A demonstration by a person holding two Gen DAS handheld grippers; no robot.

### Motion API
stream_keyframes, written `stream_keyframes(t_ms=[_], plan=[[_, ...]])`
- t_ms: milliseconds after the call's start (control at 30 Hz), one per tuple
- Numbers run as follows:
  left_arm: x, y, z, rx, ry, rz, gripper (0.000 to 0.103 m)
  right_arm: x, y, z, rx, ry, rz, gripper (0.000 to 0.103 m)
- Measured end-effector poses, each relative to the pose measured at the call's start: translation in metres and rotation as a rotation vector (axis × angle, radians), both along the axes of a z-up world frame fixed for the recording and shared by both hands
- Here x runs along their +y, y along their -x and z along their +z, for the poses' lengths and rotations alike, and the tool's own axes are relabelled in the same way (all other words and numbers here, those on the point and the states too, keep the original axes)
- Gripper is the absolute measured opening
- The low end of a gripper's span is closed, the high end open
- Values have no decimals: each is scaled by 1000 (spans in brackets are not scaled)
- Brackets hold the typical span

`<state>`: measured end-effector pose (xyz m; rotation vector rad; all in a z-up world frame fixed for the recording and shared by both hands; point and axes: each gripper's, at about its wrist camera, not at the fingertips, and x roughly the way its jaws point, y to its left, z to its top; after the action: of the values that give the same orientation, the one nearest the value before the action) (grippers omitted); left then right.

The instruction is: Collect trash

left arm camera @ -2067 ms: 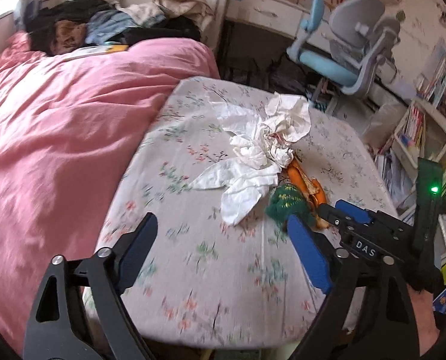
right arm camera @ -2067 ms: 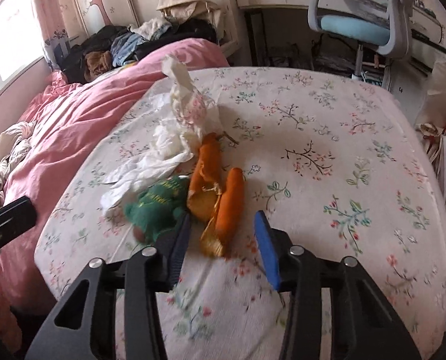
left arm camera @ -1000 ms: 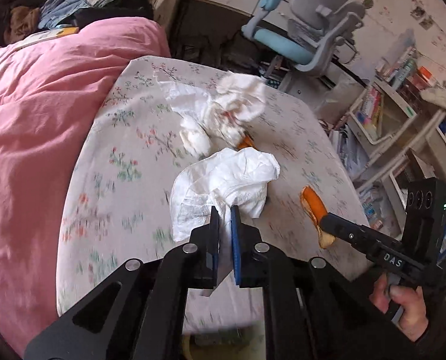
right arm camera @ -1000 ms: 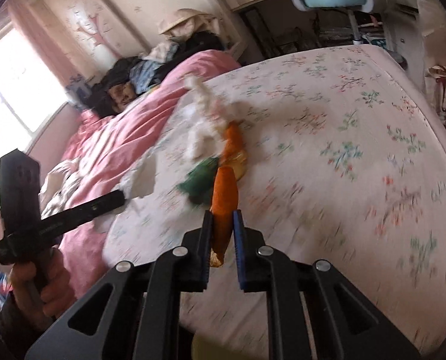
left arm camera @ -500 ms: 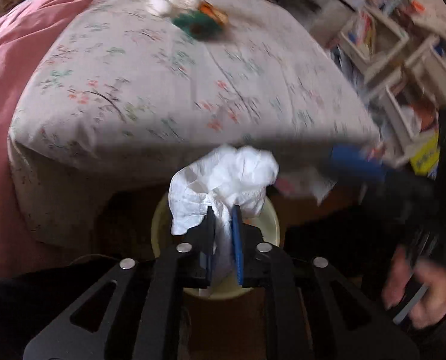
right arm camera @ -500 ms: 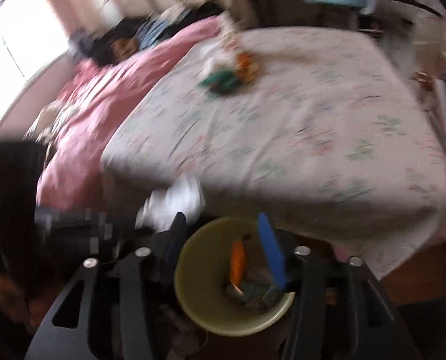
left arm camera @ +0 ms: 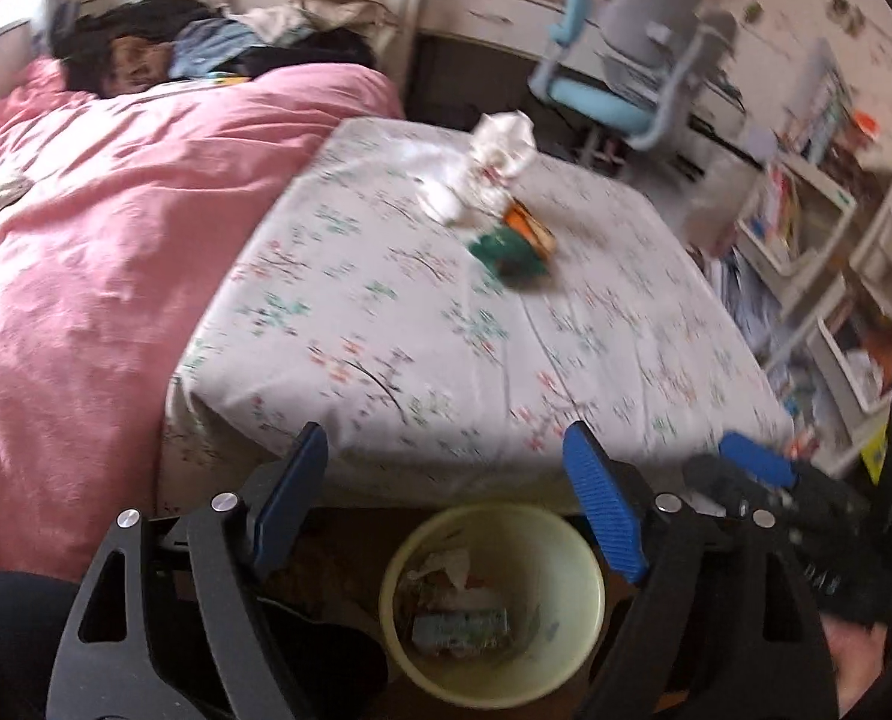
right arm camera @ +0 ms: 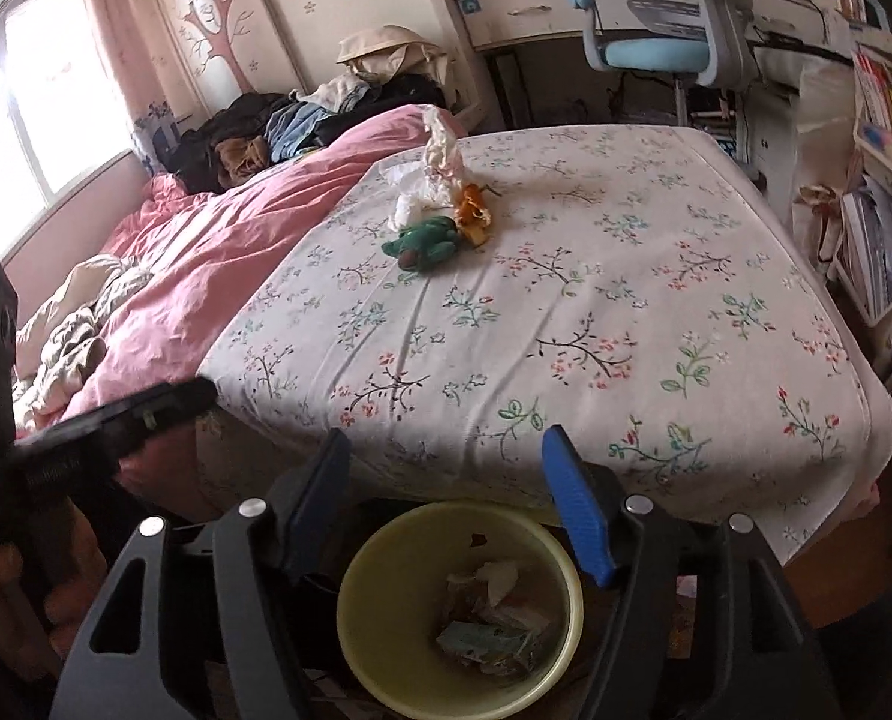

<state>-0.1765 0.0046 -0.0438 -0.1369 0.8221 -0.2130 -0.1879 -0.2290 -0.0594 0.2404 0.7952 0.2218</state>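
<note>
While some trash already lies in the yellow bin [right arm camera: 350, 606] on the floor at the foot of the bed [right arm camera: 625, 324] — crumpled white paper [right arm camera: 493, 579] and a greenish wrapper [right arm camera: 481, 639] show at its bottom in the right wrist view — a small heap is left on the floral sheet, well apart from the bin and nearer the far end of the mattress. That heap holds crumpled white tissue [right arm camera: 431, 177], a green wrapper [right arm camera: 425, 243] and an orange piece [right arm camera: 472, 210], which touch or overlap one another. So the job looks partly done, with at least these three items to fetch; whether more lies elsewhere I cannot tell.

Both tools hover over the bin. The left tool [left arm camera: 446, 510] has its blue pads spread wide with nothing between them, and the right tool [right arm camera: 446, 501] stands likewise wide apart and bare. Each looks free for another trip to the heap.

Beside the sheet a pink duvet [right arm camera: 206, 252] covers the rest of the bed, with clothes [right arm camera: 278, 126] piled at its head, and a blue chair [right arm camera: 655, 18] stands at the desk [right arm camera: 523, 15] beyond
</note>
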Motion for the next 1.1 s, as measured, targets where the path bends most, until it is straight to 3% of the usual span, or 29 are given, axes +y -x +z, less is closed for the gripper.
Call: stream_keyframes(t_ms=[200,1100], plan=[[2,-6,3,-21,-6,44,82,2,0,-2,-1,18,3,65],[3,-7,2,-33,3,60,83,11,1,-3,-8,41,24,65]])
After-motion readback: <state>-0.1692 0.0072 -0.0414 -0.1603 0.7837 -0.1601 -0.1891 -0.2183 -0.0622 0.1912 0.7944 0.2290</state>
